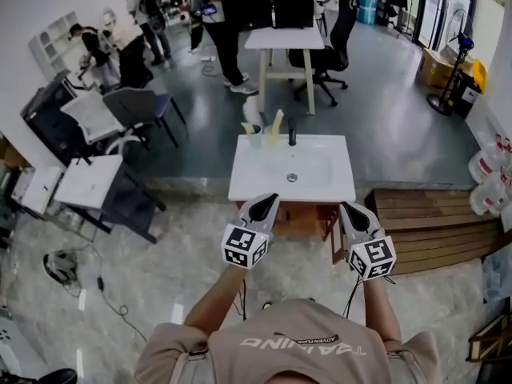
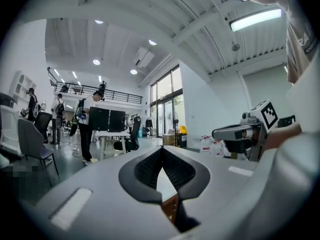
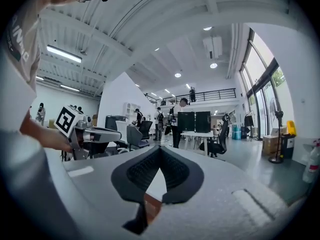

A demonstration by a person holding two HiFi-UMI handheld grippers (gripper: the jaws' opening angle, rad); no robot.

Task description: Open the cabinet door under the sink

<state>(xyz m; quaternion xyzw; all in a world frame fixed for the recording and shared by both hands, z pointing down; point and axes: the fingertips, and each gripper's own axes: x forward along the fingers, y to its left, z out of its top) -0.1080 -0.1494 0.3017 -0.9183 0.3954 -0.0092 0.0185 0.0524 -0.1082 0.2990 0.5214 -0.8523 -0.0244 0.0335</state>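
A white sink (image 1: pixel 248 184) sits on a wooden cabinet (image 1: pixel 308 219) straight ahead in the head view. From above only the cabinet's top front strip shows, so I cannot make out its door. Both grippers are held level in front of it, short of the sink's near edge. The left gripper (image 1: pixel 270 201) is shut and holds nothing; in its own view (image 2: pixel 162 148) the pads meet at the tips. The right gripper (image 1: pixel 346 209) is also shut and empty (image 3: pixel 160 148). Each shows in the other's view: the right gripper (image 2: pixel 217 133) and the left gripper (image 3: pixel 131 132).
A black faucet (image 1: pixel 292 137) and a cup (image 1: pixel 253 134) stand at the sink's back edge. A low wooden platform (image 1: pixel 432 222) lies to the right, with water bottles (image 1: pixel 488 174) beyond it. Grey tables (image 1: pixel 88 182) and chairs stand at the left. A white desk (image 1: pixel 284 38) and several people are further back.
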